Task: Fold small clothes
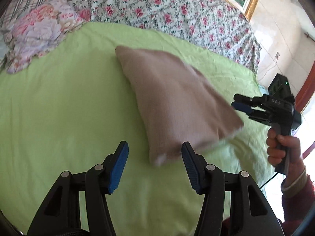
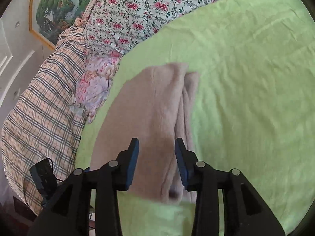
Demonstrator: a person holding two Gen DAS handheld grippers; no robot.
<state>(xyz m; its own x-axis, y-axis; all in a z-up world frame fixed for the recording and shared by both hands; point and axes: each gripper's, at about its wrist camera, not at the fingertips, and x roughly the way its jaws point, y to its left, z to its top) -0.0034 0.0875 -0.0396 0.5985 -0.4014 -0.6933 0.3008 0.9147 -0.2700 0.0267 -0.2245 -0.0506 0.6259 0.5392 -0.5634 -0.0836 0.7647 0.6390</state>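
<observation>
A beige fleecy garment point(image 1: 173, 98) lies folded on the green bed sheet point(image 1: 59, 98), blurred at its near corner. My left gripper point(image 1: 154, 144) is open just in front of that corner, with nothing between its blue pads. To the right, a person's hand point(image 1: 279, 145) holds my right gripper point(image 1: 234, 101) beside the garment's right corner. In the right wrist view the garment point(image 2: 149, 106) stretches away in layered folds on the sheet point(image 2: 246, 78). The right gripper point(image 2: 156, 140) hovers over its near end, and its jaws stand apart without pressing on the cloth.
A rose-print quilt point(image 1: 157, 5) is bunched along the far side of the bed. A floral pillow point(image 1: 39, 35) and a plaid one point(image 2: 39, 108) lie by the headboard, under a framed picture point(image 2: 57, 9). The bed's edge drops off at the right of the left wrist view.
</observation>
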